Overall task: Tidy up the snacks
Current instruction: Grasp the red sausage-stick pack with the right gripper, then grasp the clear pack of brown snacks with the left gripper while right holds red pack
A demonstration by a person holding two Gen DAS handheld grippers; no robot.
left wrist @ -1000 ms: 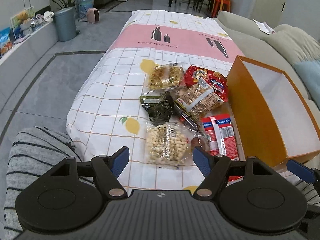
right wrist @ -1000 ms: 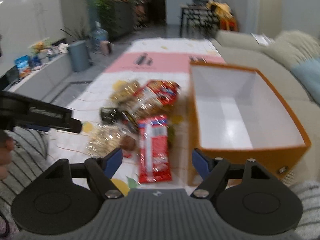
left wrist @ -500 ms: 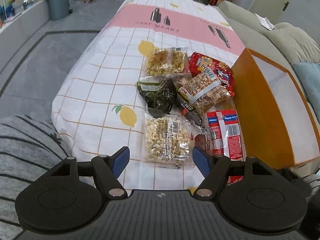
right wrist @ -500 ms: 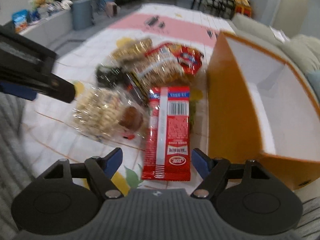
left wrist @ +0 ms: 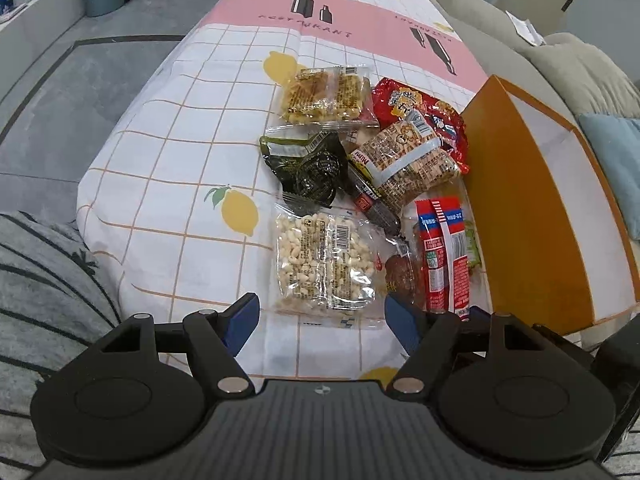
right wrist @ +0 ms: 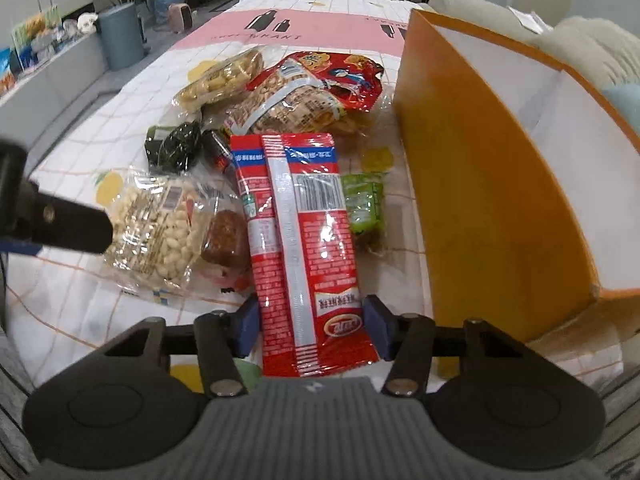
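Currently right gripper (right wrist: 311,325) straddles near end of red snack packet (right wrist: 298,236), fingers spread just wider than packet, contact unclear. Packet lies flat on tablecloth (left wrist: 192,168), just beside orange box (right wrist: 488,184). Left gripper (left wrist: 322,318) wide open, holding nothing, poised just before clear peanut bag (left wrist: 322,260). Other snacks piled beyond.

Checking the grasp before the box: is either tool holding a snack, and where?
Neither yet. The right tool, open, straddles the red packet near its end; the left tool is open.
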